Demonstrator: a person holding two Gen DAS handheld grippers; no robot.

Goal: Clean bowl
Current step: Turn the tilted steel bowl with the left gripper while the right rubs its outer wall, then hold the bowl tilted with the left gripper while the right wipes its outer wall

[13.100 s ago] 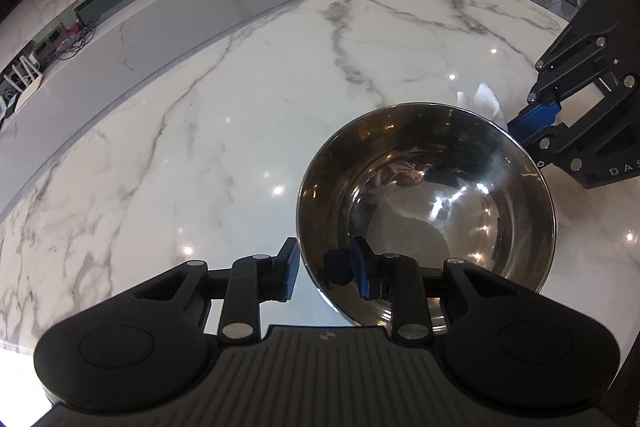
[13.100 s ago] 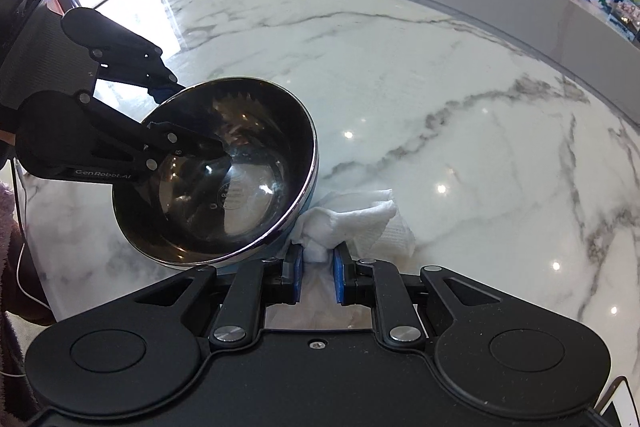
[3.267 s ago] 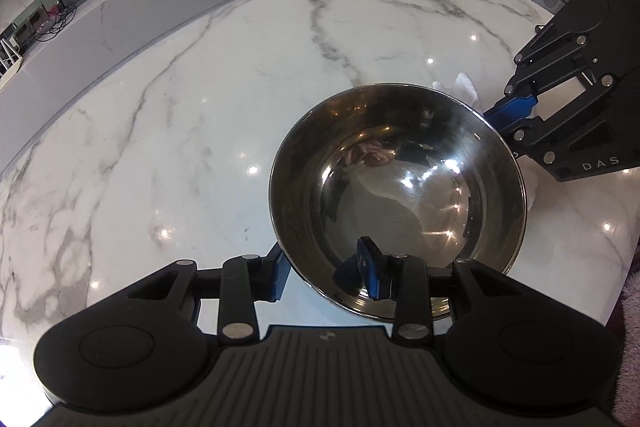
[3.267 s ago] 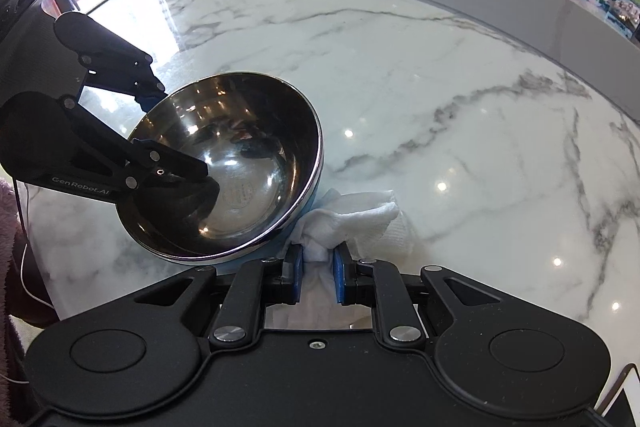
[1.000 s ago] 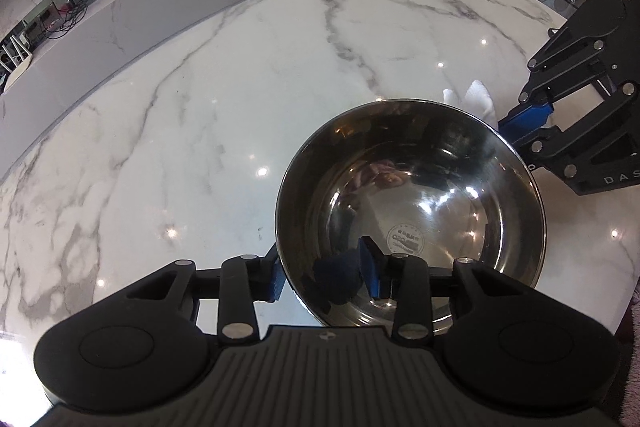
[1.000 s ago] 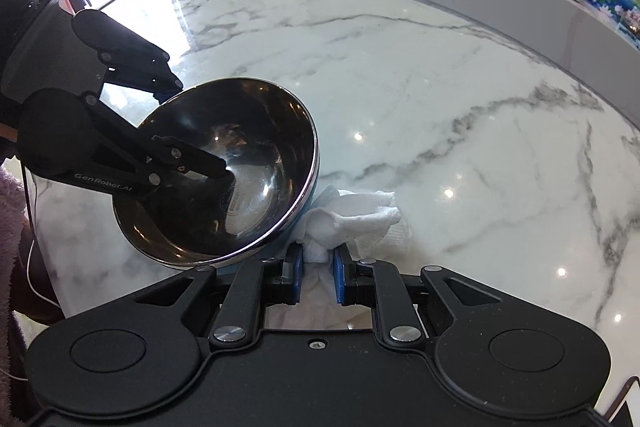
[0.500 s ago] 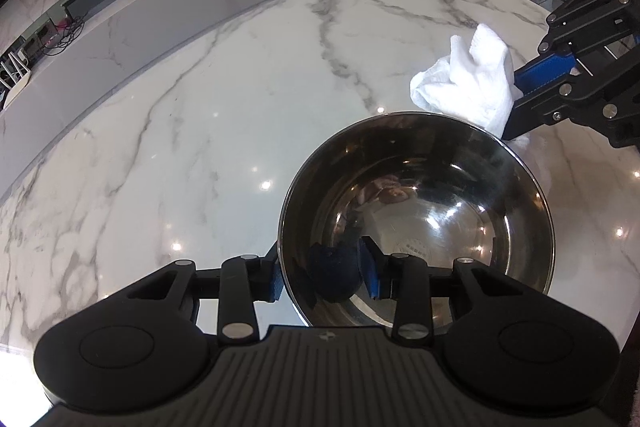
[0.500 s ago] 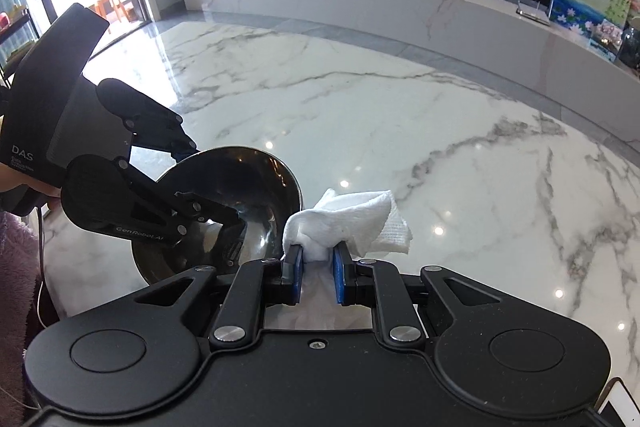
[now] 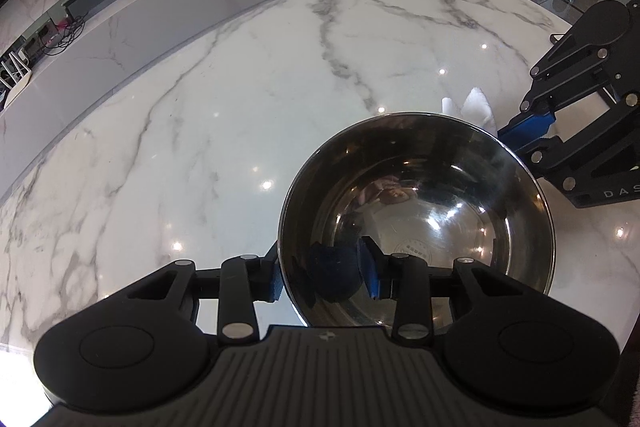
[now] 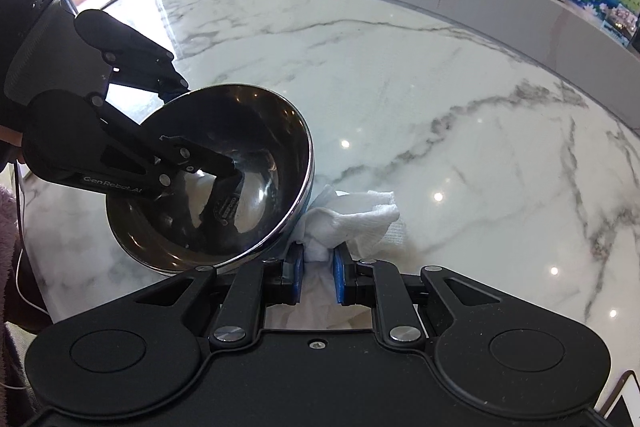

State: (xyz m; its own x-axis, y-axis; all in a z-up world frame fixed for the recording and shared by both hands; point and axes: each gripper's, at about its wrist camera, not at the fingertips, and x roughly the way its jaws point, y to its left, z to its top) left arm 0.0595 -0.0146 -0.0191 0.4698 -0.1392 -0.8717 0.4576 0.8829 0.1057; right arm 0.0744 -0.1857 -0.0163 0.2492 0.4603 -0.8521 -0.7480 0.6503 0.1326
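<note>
Returning from its raised place half a second ago, the white cloth [image 10: 352, 223] now sits low against the outer wall of the bowl [image 10: 224, 179], above the glossy, grey-veined marble table [image 10: 440, 99]. The round, mirror-bright steel bowl is tilted, and the left gripper [image 9: 324, 277] clamps its rim, one blue pad inside and one outside. The right gripper [image 10: 319, 273] is nearly closed, pinching the crumpled, soft cloth.
</note>
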